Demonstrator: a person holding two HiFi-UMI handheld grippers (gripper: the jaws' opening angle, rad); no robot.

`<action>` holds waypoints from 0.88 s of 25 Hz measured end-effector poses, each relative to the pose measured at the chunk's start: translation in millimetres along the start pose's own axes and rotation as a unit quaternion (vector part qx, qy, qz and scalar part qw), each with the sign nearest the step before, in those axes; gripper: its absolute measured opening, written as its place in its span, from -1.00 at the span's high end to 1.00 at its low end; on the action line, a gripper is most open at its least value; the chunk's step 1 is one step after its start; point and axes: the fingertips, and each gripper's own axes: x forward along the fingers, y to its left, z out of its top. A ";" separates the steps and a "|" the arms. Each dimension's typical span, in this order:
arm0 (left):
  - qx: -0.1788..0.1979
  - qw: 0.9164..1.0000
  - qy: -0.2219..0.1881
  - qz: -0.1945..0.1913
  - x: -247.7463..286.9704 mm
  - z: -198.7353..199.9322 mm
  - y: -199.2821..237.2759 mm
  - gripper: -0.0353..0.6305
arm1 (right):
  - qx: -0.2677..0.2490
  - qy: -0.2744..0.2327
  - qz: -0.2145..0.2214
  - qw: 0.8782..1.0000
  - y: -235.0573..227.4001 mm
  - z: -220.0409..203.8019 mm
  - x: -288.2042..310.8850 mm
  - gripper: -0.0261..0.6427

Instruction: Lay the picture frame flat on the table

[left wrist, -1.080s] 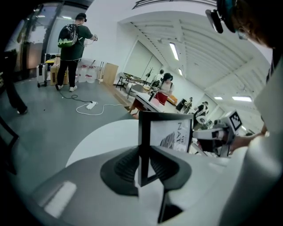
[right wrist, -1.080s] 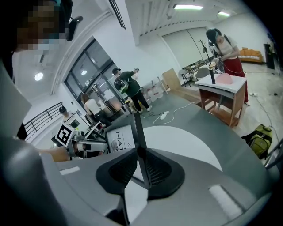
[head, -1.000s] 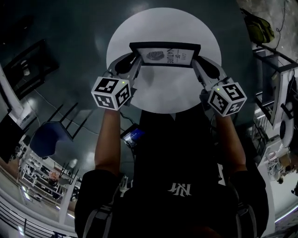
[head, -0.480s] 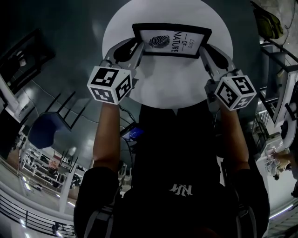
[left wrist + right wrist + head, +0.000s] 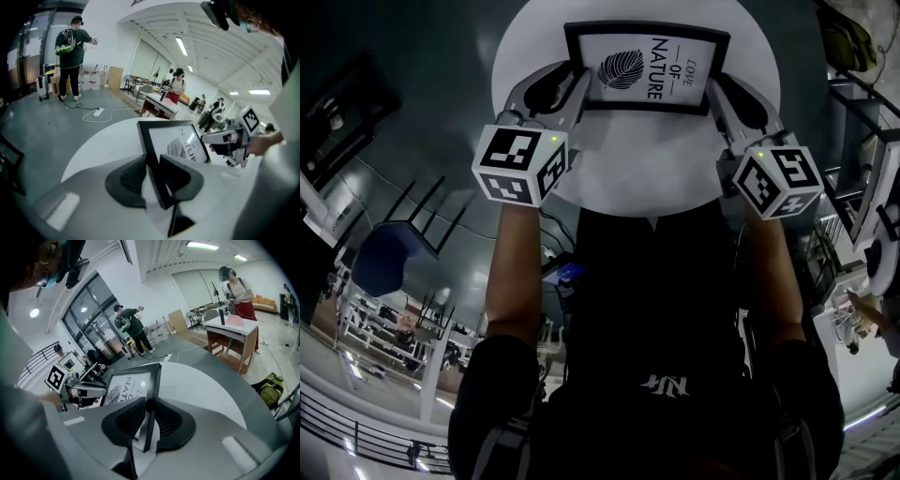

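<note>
A black picture frame [image 5: 647, 67] with a leaf print and the words "Love of Nature" is on the far half of the round white table [image 5: 628, 178], its face turned up toward me. My left gripper [image 5: 572, 80] has the frame's left edge [image 5: 152, 154] between its pads; the jaws are opening but still touch it. My right gripper [image 5: 720, 89] is shut on the right edge [image 5: 151, 394]. In the left gripper view the frame [image 5: 176, 143] leans back, its far edge off the table. The right gripper [image 5: 229, 140] shows beyond it.
A blue chair [image 5: 380, 262] stands on the floor to my left. A yellow-green bag [image 5: 269, 390] lies on the floor at the right. A power strip with cable [image 5: 98, 112] lies beyond the table. Several people and a wooden desk [image 5: 232, 333] are farther off.
The frame has tipped back, so much more of its printed face shows from above. Both grippers have moved forward over the table with it.
</note>
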 end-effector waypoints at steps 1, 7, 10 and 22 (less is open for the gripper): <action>0.005 1.000 0.002 0.005 1.9 -0.3 0.4 0.62 | -0.004 0.000 -0.002 1.000 -0.8 -1.0 0.9 0.74; 0.019 1.000 0.014 0.019 8.3 -2.9 1.1 0.61 | -0.022 0.003 -0.015 1.000 -3.3 -3.9 3.7 0.73; 0.023 0.999 0.018 0.022 9.0 -4.7 1.0 0.60 | -0.031 0.004 -0.024 0.999 -3.0 -4.9 4.2 0.72; 0.038 0.998 0.023 0.044 13.9 -12.2 2.3 0.59 | -0.075 0.007 -0.062 0.995 -4.1 -10.2 8.3 0.73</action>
